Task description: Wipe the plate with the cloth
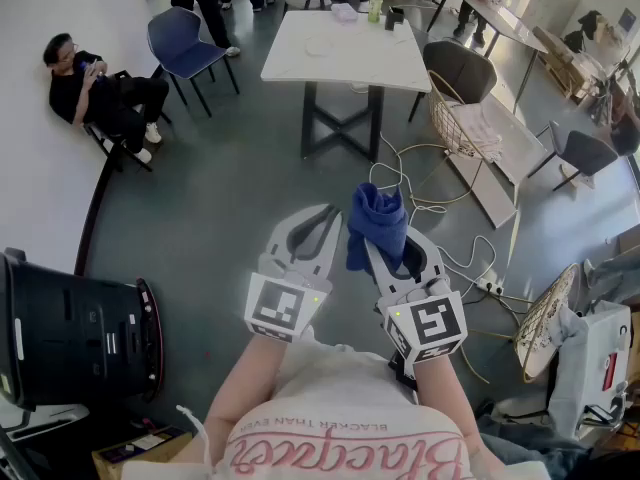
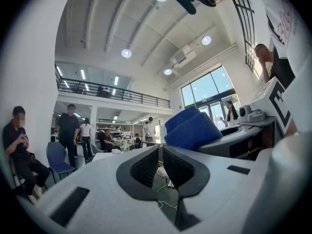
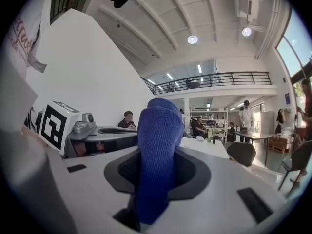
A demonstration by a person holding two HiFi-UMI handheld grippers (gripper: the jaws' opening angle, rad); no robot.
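The cloth, soft, light and floppy by its look, is bunched in the right gripper's clamped jaws, best held by a thick fold, while the left gripper's jaws are almost together and empty, and no plate shows.

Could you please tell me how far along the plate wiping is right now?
Done: the blue cloth is clamped in the right gripper. In hand: both grippers are held in the air over the floor, short of the white table; the left gripper is shut and empty. Left: reaching the table and all of the wiping itself.
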